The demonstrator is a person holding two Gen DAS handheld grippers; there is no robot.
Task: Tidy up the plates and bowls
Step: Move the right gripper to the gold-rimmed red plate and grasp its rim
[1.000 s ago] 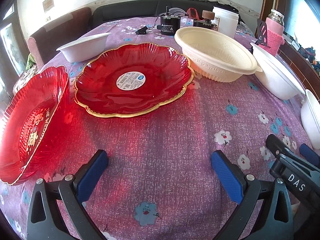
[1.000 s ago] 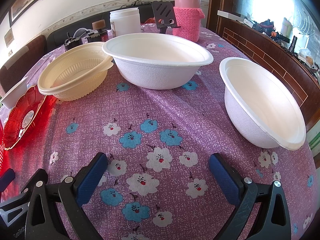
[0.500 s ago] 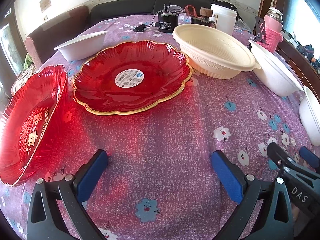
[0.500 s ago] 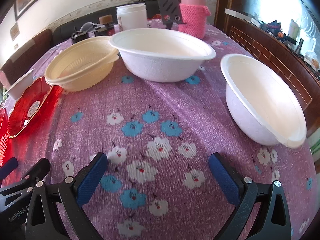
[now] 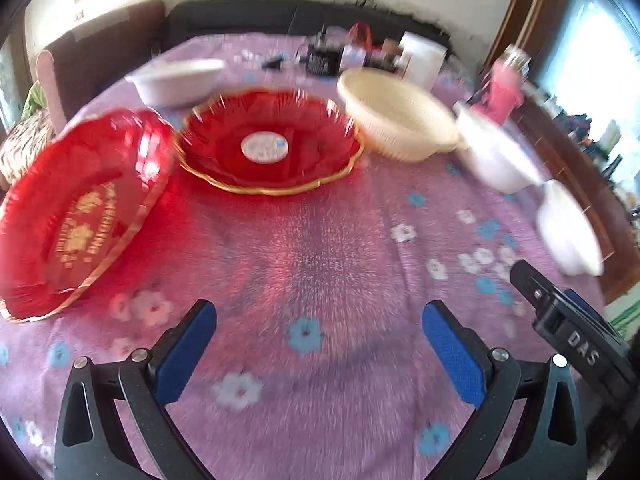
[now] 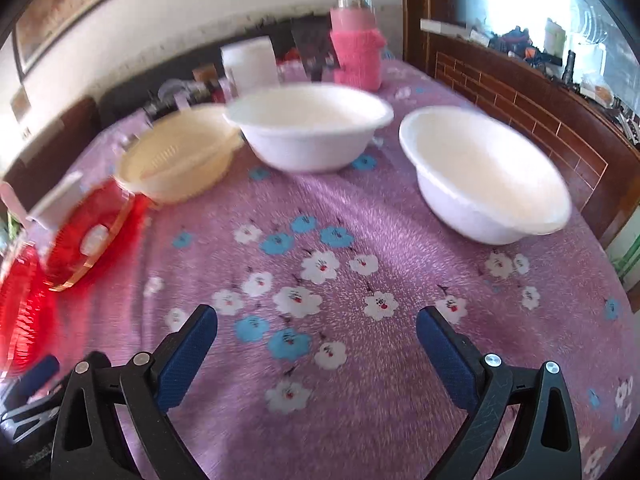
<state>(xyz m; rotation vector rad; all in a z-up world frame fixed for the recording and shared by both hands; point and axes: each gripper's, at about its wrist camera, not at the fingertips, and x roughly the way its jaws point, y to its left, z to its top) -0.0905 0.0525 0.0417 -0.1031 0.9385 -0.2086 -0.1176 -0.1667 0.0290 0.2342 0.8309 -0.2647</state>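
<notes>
Two red gold-rimmed plates lie on the purple floral tablecloth: one with gold lettering at the left, one with a white sticker behind it. A cream bowl and two white bowls stand to the right; a third white bowl stands at the back left. My left gripper is open and empty above bare cloth. My right gripper is open and empty, short of the white bowls. The cream bowl shows at its left.
A pink-sleeved flask, a white jar and small dark clutter stand at the table's far edge. A wooden ledge runs along the right. The right gripper's body shows in the left wrist view.
Both grippers have pulled back and risen from the table; plates and bowls look smaller and farther. Both views are motion-blurred. Nothing was grasped.
</notes>
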